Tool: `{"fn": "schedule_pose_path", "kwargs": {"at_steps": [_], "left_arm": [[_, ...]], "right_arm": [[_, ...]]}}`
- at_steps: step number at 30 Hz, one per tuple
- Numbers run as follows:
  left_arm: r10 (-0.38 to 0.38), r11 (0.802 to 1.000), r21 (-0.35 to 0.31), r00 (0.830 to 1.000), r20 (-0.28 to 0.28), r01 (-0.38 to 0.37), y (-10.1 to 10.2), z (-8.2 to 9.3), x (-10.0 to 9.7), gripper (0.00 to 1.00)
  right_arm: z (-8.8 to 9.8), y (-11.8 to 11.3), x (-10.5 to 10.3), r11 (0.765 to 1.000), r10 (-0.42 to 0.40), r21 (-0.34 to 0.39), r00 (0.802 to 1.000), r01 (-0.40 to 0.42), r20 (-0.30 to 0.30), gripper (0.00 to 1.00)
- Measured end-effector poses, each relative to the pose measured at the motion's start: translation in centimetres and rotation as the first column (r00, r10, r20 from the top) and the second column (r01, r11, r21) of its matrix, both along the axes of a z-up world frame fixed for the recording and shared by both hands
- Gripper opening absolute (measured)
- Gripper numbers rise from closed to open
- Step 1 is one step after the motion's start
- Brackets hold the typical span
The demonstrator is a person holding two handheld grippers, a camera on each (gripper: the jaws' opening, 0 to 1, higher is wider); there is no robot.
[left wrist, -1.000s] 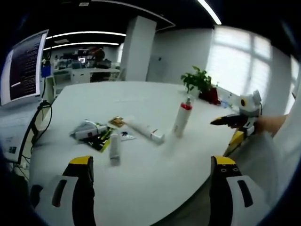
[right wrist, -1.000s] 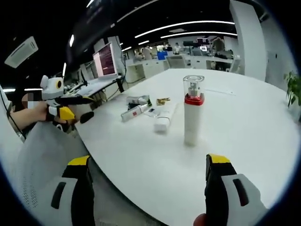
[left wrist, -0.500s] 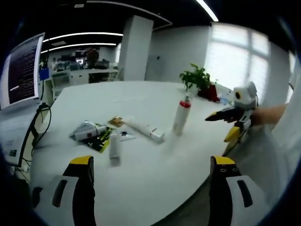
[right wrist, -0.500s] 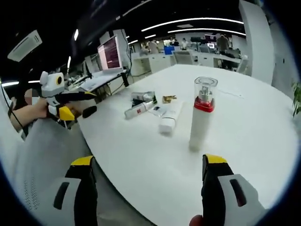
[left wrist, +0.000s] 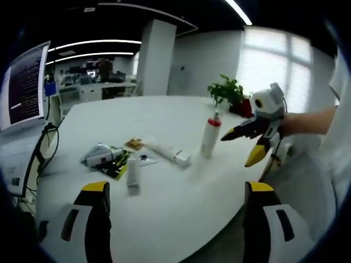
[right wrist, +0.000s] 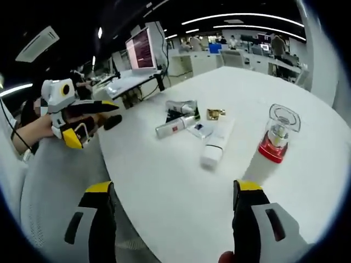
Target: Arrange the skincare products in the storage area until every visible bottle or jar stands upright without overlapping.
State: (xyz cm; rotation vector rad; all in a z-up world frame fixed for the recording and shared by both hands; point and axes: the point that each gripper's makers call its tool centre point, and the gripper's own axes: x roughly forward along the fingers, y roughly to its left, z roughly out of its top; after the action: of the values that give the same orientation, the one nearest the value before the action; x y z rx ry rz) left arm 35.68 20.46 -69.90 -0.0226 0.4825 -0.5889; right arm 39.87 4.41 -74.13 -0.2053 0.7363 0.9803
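A white pump bottle (left wrist: 209,137) with a red collar and clear cap stands upright on the round white table (left wrist: 164,208). A white tube (left wrist: 167,150), a small white bottle (left wrist: 132,171) and a silvery bottle (left wrist: 101,154) lie on their sides to its left. My left gripper (left wrist: 178,219) is open over the near table edge, holding nothing. My right gripper (left wrist: 247,137) comes in from the right, just beside the pump bottle. In the right gripper view, the right gripper (right wrist: 175,224) is open and empty, with the pump bottle (right wrist: 271,153) just beyond its right jaw. The tube (right wrist: 215,145) lies farther off.
A green-black packet (left wrist: 118,164) and a small gold item (left wrist: 134,143) lie among the bottles. A potted plant (left wrist: 230,93) stands at the table's far edge. A monitor (left wrist: 24,85) stands at the left, with cables. A hand holds the left gripper (right wrist: 82,118) off the table's side.
My right gripper has moved in over the table towards the pump bottle, and its view now looks down on the bottle from closer. The products have not moved.
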Motion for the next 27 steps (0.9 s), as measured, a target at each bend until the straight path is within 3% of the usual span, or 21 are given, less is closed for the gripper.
{"fn": "schedule_pose_path", "kwargs": {"at_steps": [11,19,27], "left_arm": [[-0.031,0.999,-0.021,0.999,-0.018,0.031,-1.0,-0.1,-0.4,0.93],[-0.052,0.998,-0.023,0.998,-0.045,0.051,-1.4,-0.7,-0.6,0.93],[-0.045,0.998,-0.035,0.998,-0.055,0.043,-1.1,-0.8,-0.6,0.93]], "right_arm": [[-0.8,2.9,2.8,0.997,-0.015,-0.079,1.0,0.013,-0.015,0.85],[-1.9,4.6,6.5,0.988,-0.049,-0.146,0.999,0.045,-0.022,0.8],[-3.0,6.4,9.0,0.973,-0.028,-0.232,0.998,0.016,-0.049,0.78]]}}
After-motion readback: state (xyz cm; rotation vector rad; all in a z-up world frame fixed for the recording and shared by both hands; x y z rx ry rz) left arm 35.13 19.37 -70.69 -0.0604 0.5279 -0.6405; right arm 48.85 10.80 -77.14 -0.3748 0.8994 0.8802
